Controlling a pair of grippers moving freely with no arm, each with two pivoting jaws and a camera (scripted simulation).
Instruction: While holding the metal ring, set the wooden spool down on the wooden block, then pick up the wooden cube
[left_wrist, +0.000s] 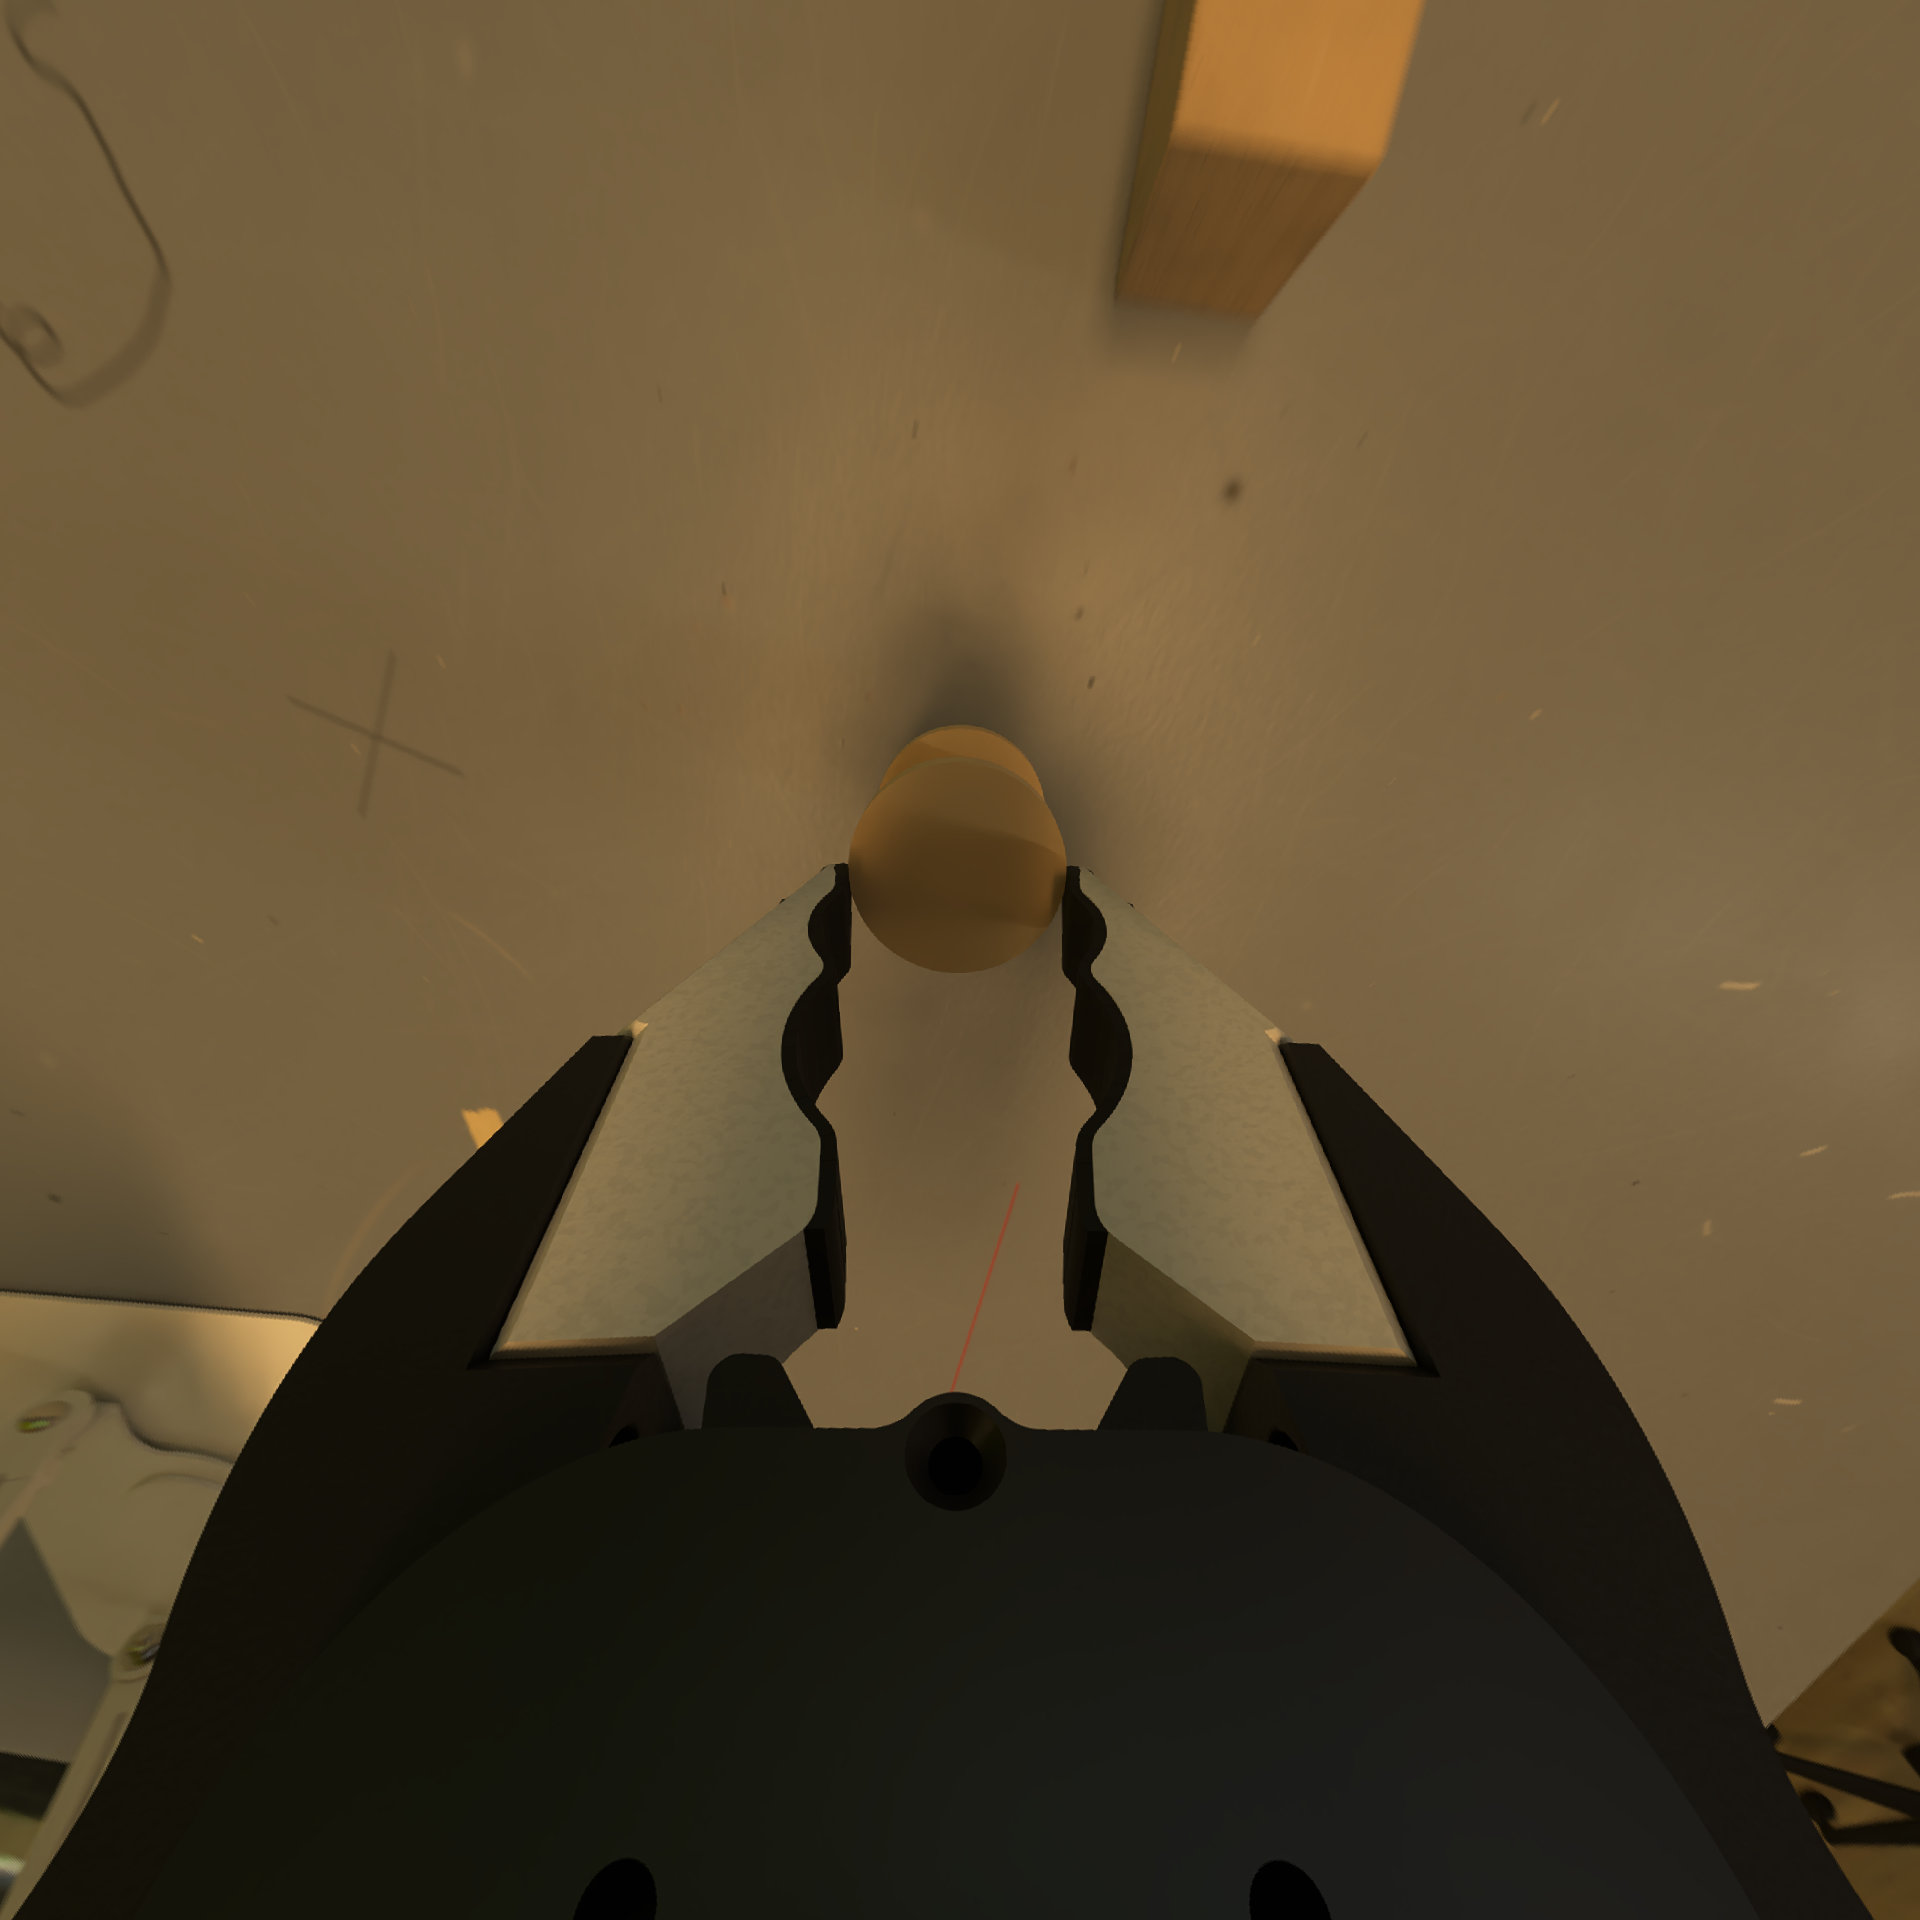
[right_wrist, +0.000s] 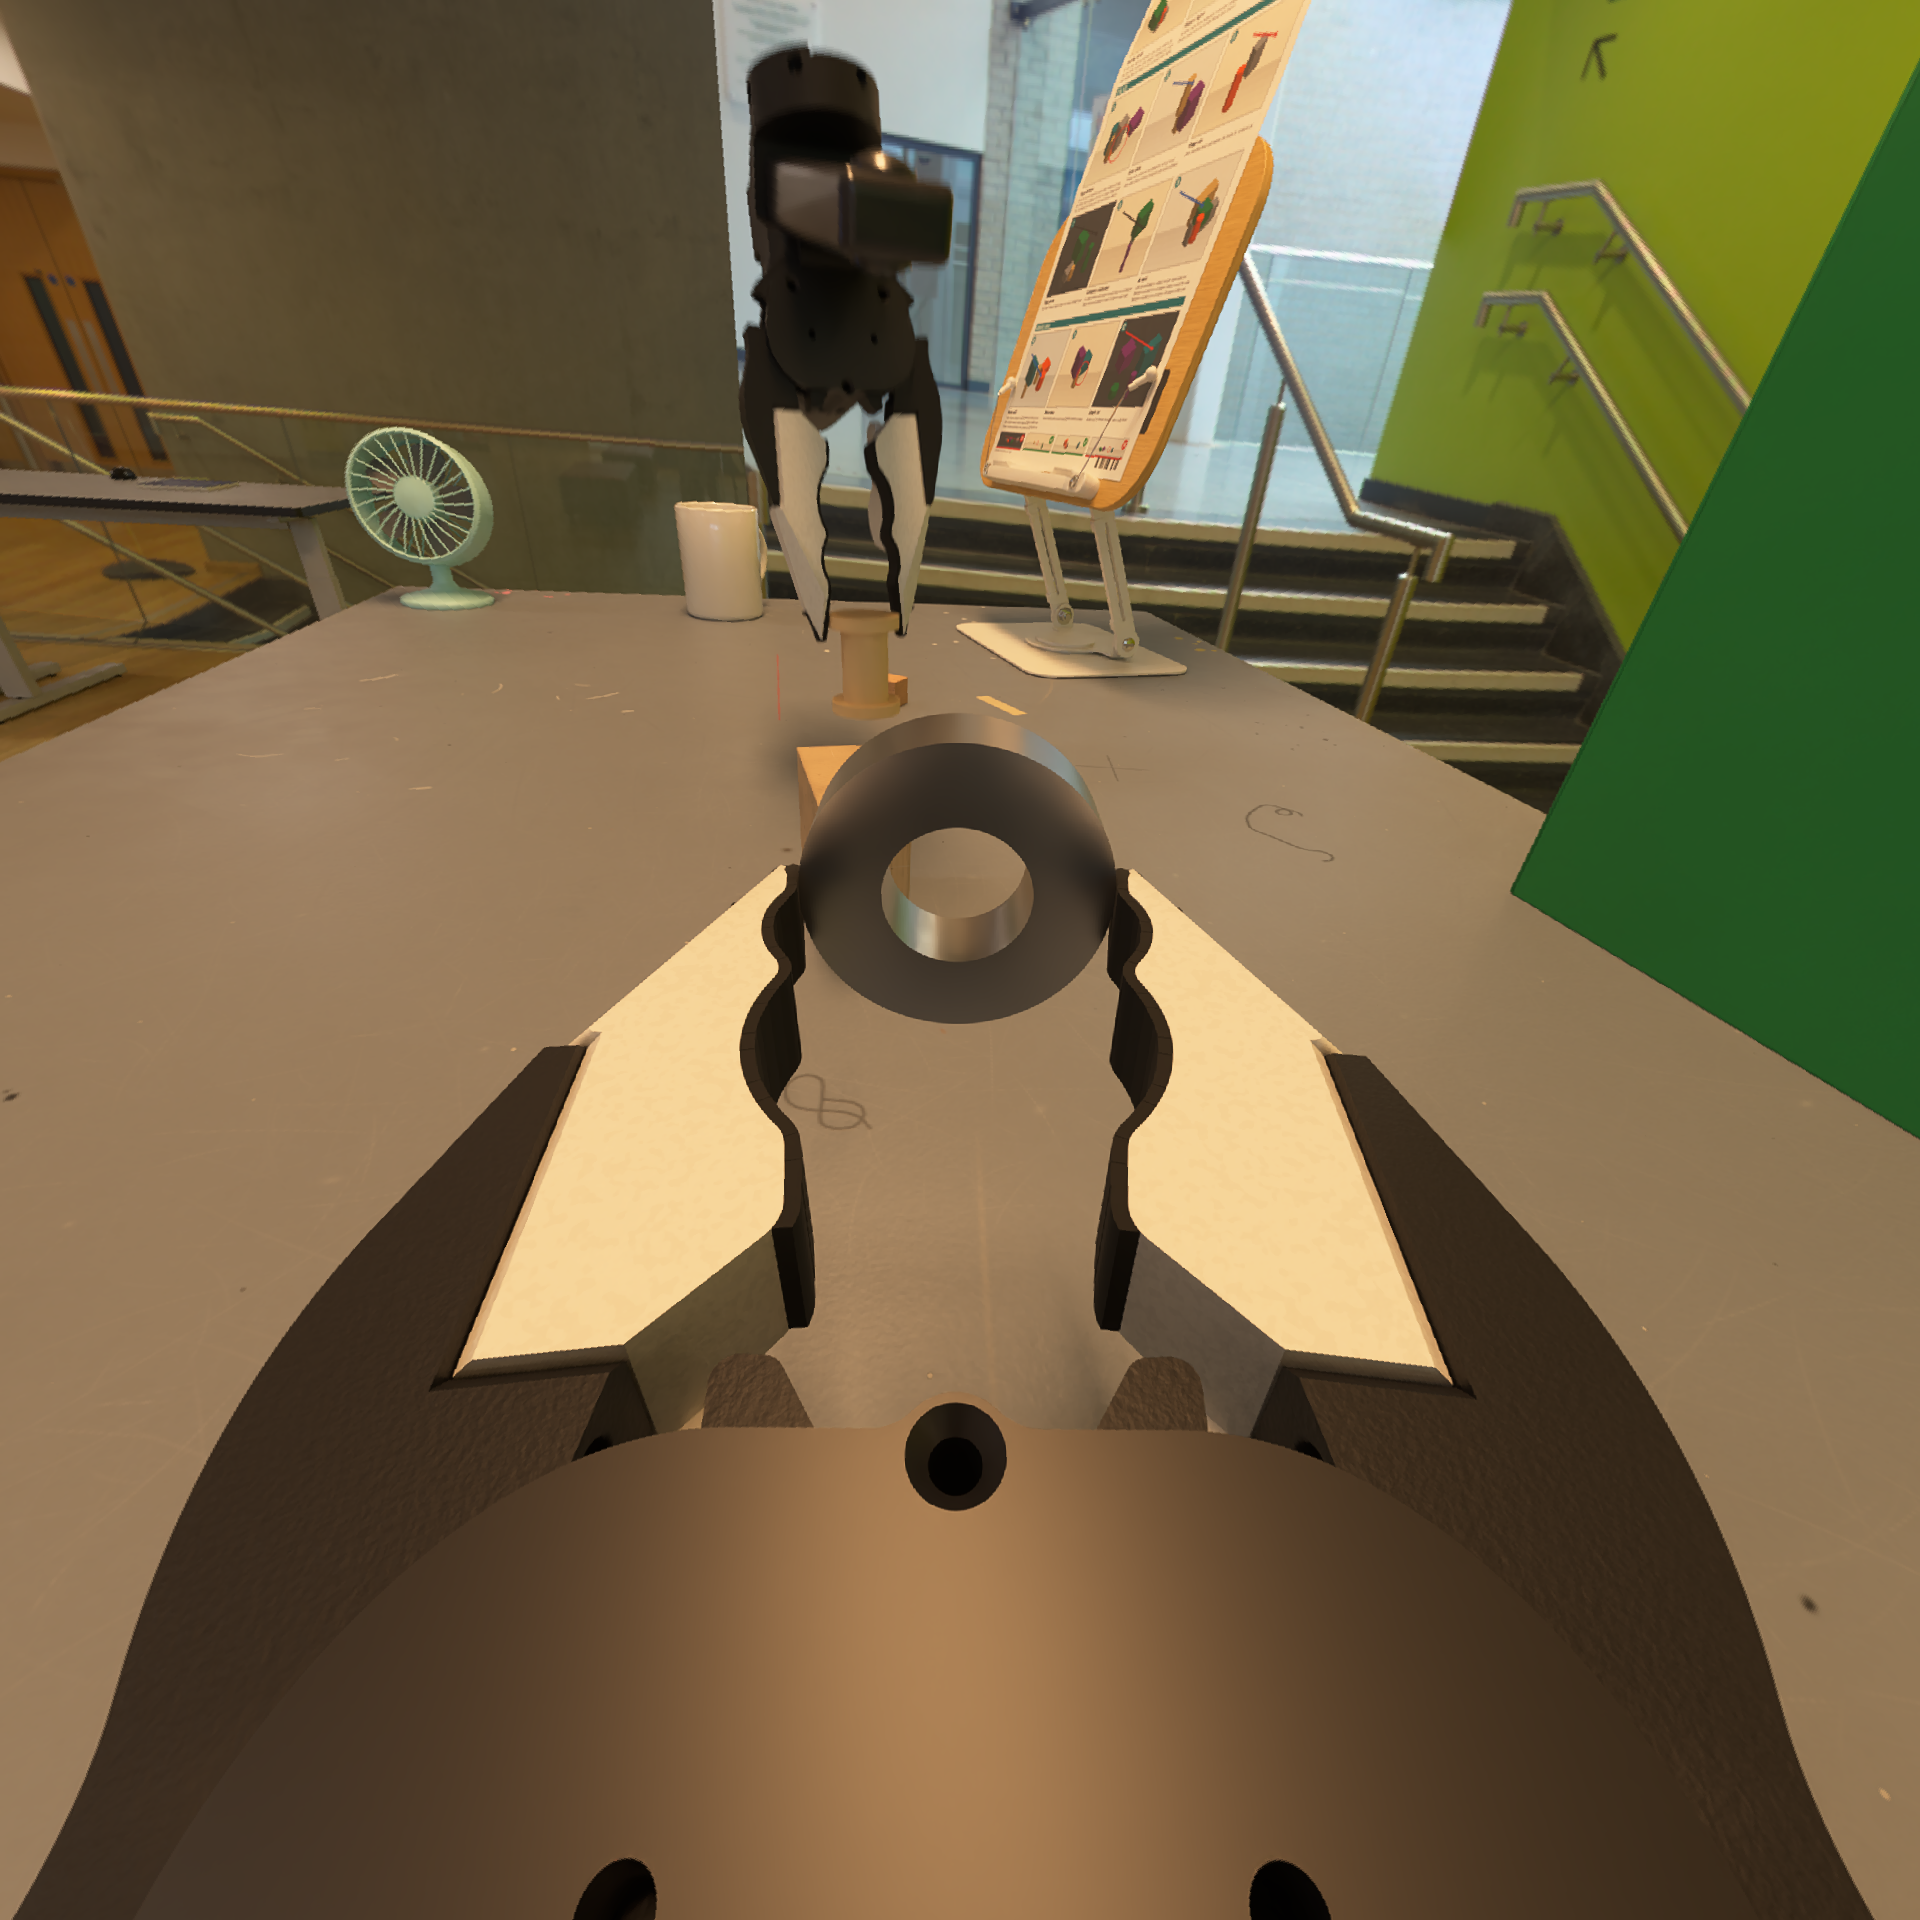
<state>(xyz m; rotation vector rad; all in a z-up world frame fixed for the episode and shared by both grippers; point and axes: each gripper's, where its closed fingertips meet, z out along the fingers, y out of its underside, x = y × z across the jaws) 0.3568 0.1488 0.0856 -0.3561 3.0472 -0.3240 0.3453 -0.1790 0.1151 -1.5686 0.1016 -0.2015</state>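
Observation:
My left gripper (left_wrist: 956, 873) points down and is shut on the top flange of the upright wooden spool (left_wrist: 956, 904), which is at or just above the table. In the right wrist view the left gripper (right_wrist: 860, 618) stands over the spool (right_wrist: 865, 665). A small wooden cube (right_wrist: 898, 686) sits on the table at the spool's base, on the right. The wooden block (left_wrist: 1268, 145) lies on the table apart from the spool. My right gripper (right_wrist: 958, 883) is shut on the dark metal ring (right_wrist: 862, 956) and holds it above the table; the ring partly hides the block (right_wrist: 826, 779).
At the far table edge stand a white mug (right_wrist: 720, 561), a green desk fan (right_wrist: 416, 514) and a picture board on a white stand (right_wrist: 1132, 260). A green panel (right_wrist: 1766, 727) rises on the right. The stand's base (left_wrist: 156, 1382) lies near my left gripper.

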